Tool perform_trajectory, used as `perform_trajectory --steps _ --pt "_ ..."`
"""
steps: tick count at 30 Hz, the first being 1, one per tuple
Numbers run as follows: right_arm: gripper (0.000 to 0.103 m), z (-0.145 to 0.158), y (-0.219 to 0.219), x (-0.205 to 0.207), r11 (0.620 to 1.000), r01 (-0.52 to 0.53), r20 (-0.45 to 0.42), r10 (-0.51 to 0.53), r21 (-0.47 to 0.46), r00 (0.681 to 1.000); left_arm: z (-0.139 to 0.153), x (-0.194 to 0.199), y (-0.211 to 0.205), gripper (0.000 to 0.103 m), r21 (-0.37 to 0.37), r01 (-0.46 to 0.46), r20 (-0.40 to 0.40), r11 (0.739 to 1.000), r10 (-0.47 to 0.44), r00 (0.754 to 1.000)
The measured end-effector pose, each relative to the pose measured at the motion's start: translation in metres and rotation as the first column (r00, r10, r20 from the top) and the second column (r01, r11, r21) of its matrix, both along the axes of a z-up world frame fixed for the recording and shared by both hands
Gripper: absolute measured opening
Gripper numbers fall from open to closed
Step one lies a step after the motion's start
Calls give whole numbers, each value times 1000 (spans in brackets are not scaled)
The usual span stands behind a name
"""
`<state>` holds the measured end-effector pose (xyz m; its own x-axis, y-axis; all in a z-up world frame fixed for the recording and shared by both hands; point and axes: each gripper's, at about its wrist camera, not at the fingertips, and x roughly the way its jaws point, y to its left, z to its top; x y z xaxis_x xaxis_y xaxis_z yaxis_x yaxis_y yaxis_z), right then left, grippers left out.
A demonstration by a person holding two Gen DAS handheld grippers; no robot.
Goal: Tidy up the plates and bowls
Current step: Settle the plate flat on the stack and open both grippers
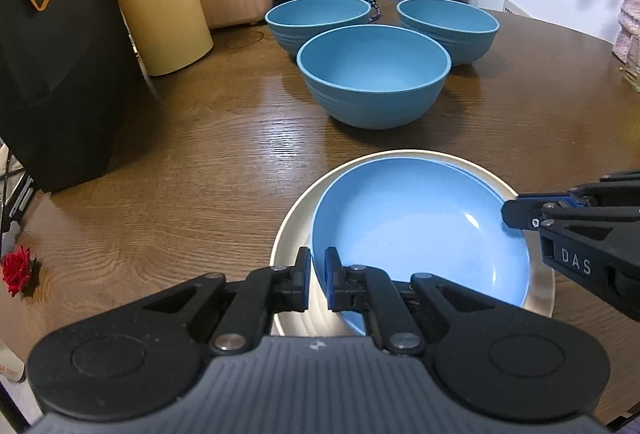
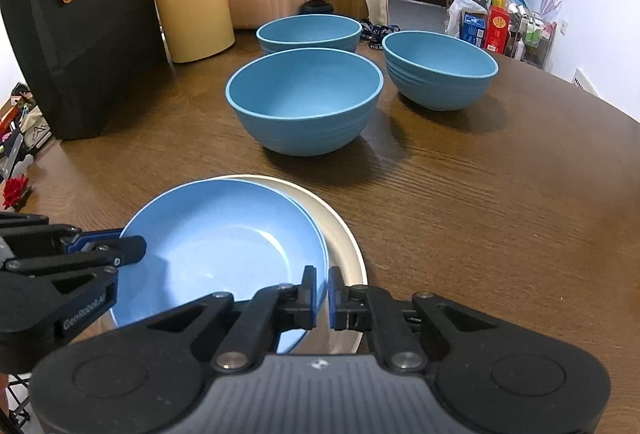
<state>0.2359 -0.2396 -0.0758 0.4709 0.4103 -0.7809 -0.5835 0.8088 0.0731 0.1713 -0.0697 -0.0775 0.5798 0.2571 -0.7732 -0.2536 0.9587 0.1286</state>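
Both sets of fingers pinching blue plate rim, left gripper near-left, right gripper right, cream plate beneath, three blue bowls farther across worktop, black bag far left

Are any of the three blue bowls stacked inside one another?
No, the three blue bowls stand separately on the table.

Plates stacked near; bowls far.
I see a light blue plate tilted on a cream plate, offset from its centre. Beyond stand three upright, empty blue bowls: near bowl, far-left bowl, far-right bowl.
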Motion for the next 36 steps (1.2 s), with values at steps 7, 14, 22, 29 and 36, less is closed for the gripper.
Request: perform_trajectory --steps 7,14,22,29,36 --pt "3 5 2 -4 1000 -4 11 4 9 1000 -3 2 -3 7 8 1 -10 1000 -1 1000" --pt "14 5 -10 3 998 64 -15 -63 9 998 3 -1 3 7 -21 -27 9 999 27 1000" --pt "10 -1 -9 1 999 42 -71 -40 24 997 1 -3 5 4 -29 -36 16 999 37 999" --pt "6 -4 -12 0 998 44 -80 -41 35 996 -4 -3 5 3 -16 -43 26 999 43 999" --pt "6 -5 -12 1 998 50 -81 -46 43 996 -3 -3 6 4 -21 -45 35 999 45 998"
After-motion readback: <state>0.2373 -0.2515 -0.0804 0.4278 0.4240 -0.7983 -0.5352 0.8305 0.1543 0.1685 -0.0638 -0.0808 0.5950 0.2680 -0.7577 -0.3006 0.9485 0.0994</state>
